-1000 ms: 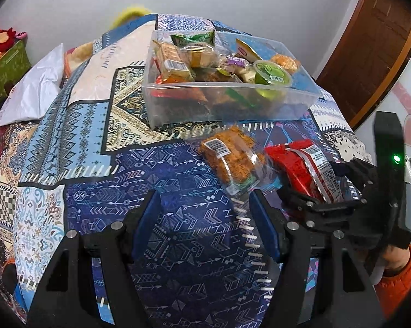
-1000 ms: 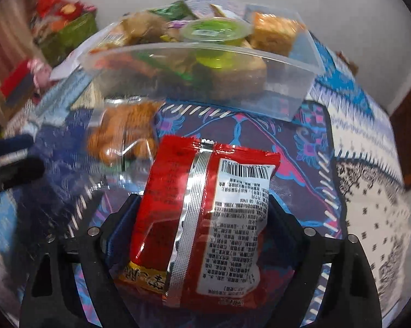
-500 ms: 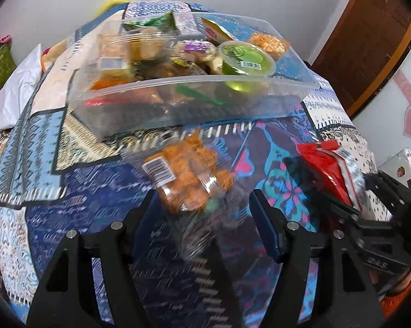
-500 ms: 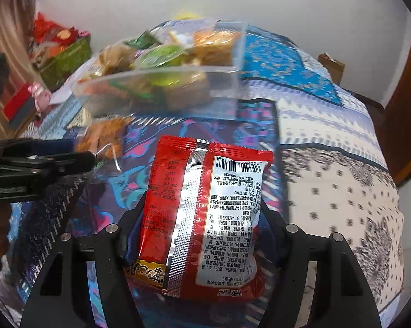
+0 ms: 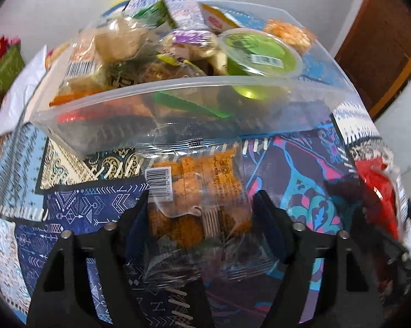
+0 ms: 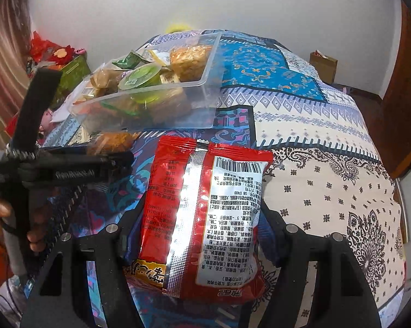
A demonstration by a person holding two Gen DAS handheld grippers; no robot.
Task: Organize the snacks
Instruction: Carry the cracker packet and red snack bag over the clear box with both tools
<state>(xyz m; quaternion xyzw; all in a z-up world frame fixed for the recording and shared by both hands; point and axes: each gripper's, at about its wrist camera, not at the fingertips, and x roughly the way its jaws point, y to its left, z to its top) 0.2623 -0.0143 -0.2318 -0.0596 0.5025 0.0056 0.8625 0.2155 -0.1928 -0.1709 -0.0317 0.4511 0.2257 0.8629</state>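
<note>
Right wrist view: my right gripper (image 6: 197,235) clamps a red packet (image 6: 202,218) with barcode and small Chinese print. My left gripper (image 5: 200,213) straddles a clear bag (image 5: 200,196) by the bin (image 5: 178,114); whether it pinches, I cannot tell.

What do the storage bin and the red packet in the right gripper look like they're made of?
Storage bin: likely rigid clear plastic; the snacks show through its walls.
Red packet: probably glossy plastic film with a silvery foil-like back seam; it glares and has crimped ends.
</note>
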